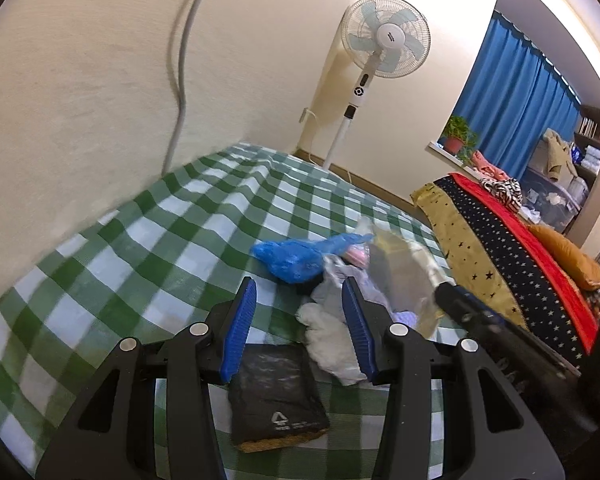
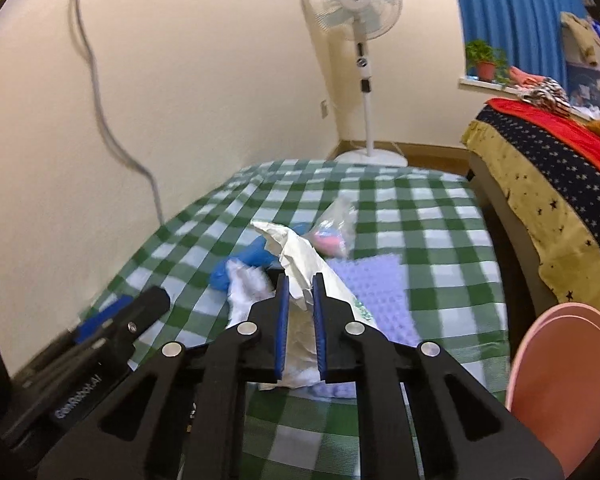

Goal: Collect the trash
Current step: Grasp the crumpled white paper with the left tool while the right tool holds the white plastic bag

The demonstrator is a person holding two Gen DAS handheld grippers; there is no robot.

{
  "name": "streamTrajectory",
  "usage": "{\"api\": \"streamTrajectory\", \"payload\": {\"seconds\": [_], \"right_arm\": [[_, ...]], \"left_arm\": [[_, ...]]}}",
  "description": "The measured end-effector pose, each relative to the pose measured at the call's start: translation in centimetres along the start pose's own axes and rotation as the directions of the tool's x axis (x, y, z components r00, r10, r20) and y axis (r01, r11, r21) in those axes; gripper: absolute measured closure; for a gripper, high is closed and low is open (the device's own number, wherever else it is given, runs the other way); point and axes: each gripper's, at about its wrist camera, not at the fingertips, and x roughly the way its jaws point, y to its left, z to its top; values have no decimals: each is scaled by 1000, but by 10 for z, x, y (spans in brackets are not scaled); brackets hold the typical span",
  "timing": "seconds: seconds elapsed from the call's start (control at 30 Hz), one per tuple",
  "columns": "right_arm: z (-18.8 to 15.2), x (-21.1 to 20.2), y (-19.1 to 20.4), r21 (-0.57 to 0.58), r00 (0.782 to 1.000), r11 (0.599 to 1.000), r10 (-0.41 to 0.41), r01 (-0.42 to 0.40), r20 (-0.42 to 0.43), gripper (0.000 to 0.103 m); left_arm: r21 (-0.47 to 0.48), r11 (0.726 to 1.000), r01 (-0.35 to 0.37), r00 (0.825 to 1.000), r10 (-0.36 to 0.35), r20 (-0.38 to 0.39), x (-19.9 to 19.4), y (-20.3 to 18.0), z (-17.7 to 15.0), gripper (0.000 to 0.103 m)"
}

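Note:
A heap of trash lies on the green checked cloth (image 1: pixel 148 240). My right gripper (image 2: pixel 300 280) is shut on a crumpled white wrapper (image 2: pixel 296 252), which sticks up past its blue pads. Beside it lie a blue plastic bag (image 2: pixel 252 258), white tissue (image 2: pixel 246 286) and a clear bag with something pink inside (image 2: pixel 334 232). My left gripper (image 1: pixel 300 286) is open over the heap. A black packet (image 1: pixel 278 394) lies under its jaws, and white tissue (image 1: pixel 328 344) rests by its right finger. The blue bag (image 1: pixel 296 258) is just beyond its tips.
A purple knitted cloth (image 2: pixel 380 292) lies under the heap. A pink rounded container (image 2: pixel 560 380) stands at the right. A bed with a starry blanket (image 1: pixel 496 248) borders the cloth on the right. A pedestal fan (image 1: pixel 384 36) stands by the far wall.

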Motion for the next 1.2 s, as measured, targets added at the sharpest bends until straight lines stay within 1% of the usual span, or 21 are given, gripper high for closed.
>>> {"api": "streamTrajectory", "payload": {"seconds": [0.13,0.23,0.33,0.43,0.47,0.5,0.53,0.57,0.6,0.63,0.9,1.07,1.2], "right_arm": [[0,-9,-16,27,1000,1000,-6,6,13,92],[0,-12,-29,70,1000,998,0,-2,18,92],[1,-15,-34,79,1000,997,5,-7,26,92],[1,-18,-35,76,1000,997,8,-10,28,92],[2,-18,-35,73,1000,997,7,-9,28,92],[2,-18,-35,71,1000,997,6,-8,28,92],[2,-19,-35,70,1000,998,6,-8,27,92],[2,-20,-35,70,1000,998,5,-7,27,92],[2,-20,-35,69,1000,998,3,-5,28,92],[2,-21,-36,69,1000,998,0,-2,27,92],[3,-34,-36,72,999,997,-24,22,31,92],[7,-54,-34,70,997,997,-49,45,53,92],[7,-74,-38,78,995,994,-76,71,65,92]], "left_arm": [[-16,999,45,999,-45,-16,9,-10,-5,59],[-22,997,80,996,-81,-30,15,-18,-9,59],[-21,995,95,994,-96,-58,24,-26,-13,59],[-20,996,87,991,-89,-96,35,-29,-18,59],[-21,996,92,990,-94,-106,38,-31,-19,62],[-19,995,95,989,-96,-112,39,-31,-20,73],[-12,995,95,989,-96,-115,40,-32,-21,81],[-5,996,94,989,-94,-116,41,-33,-21,85],[7,996,89,989,-88,-118,41,-35,-21,95],[16,996,88,989,-85,-119,41,-36,-21,98],[52,995,84,992,-78,-98,26,-39,-12,100],[104,989,101,994,-95,-60,4,-50,-7,100],[130,985,114,993,-108,-52,-9,-58,-5,100]]}}
